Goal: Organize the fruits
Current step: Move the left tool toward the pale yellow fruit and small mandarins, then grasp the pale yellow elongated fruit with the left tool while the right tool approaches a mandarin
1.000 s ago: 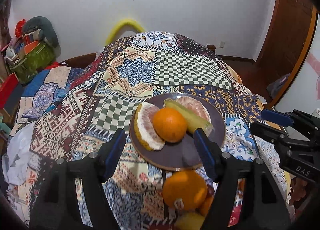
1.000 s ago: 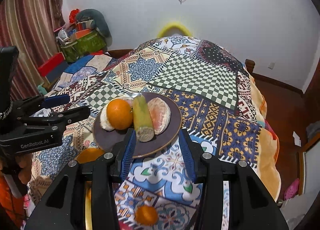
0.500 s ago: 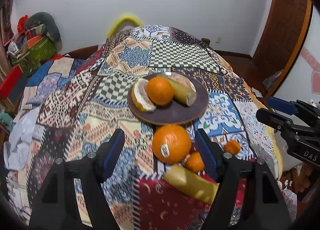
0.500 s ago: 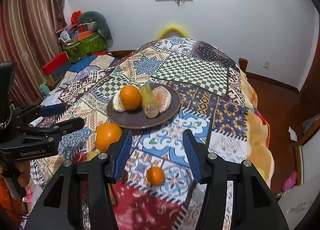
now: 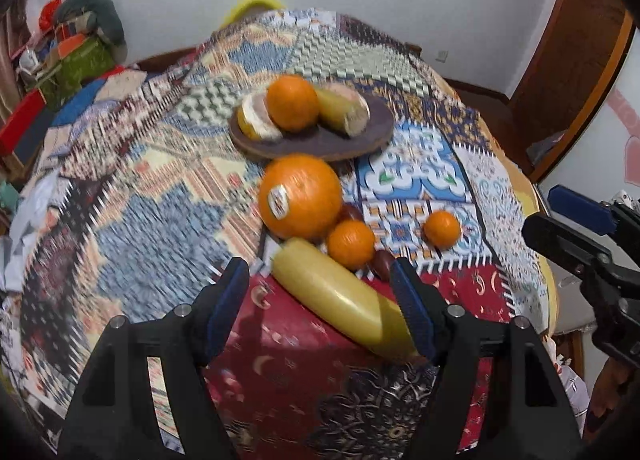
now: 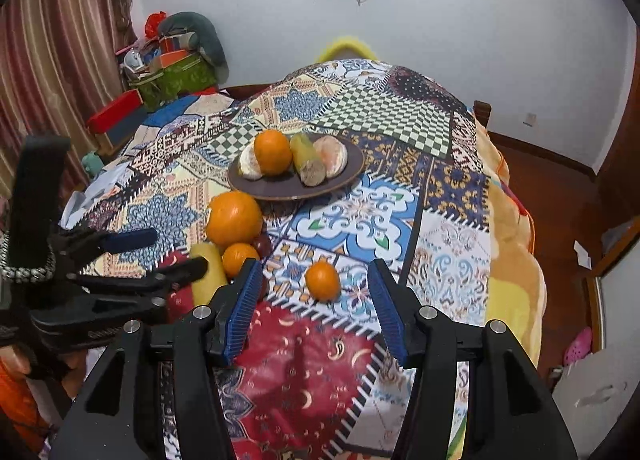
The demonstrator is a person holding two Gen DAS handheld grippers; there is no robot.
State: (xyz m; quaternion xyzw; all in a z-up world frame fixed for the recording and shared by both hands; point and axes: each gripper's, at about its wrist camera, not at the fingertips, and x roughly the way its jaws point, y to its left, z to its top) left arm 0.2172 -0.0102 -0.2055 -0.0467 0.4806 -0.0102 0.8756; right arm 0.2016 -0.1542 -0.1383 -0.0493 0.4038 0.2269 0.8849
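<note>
1. Patchwork cloth (image 6: pixel 448 260) covers the one table and carries all the fruit.
2. Grippers, two: the left gripper (image 5: pixel 322 302) hangs with its jaws spread wide and empty above the near yellow fruit; the right gripper (image 6: pixel 314 302) is likewise spread and empty, the lone small orange lying between its fingertips in its own view.
3. One dark plate (image 6: pixel 348 175) sits mid-table and holds four pieces: one orange (image 6: pixel 273 151), one cut yellow-green fruit (image 6: pixel 306 161) and two peeled citrus halves, one on the left (image 6: pixel 249 165) and one on the right (image 6: pixel 333 155).
4. One long yellow fruit (image 5: pixel 332 292) lies off the plate near the table's front edge.
5. One big stickered orange (image 5: pixel 300 195) sits just in front of the plate.
6. Small oranges, two: one (image 5: pixel 351 244) touching the big orange, the other (image 5: pixel 442 228) lying apart to the right.
7. Dark red small fruits, two glimpsed: one (image 5: pixel 382 262) beside the near small orange, one (image 5: pixel 350 211) tucked behind it; what kind they are I cannot tell.
</note>
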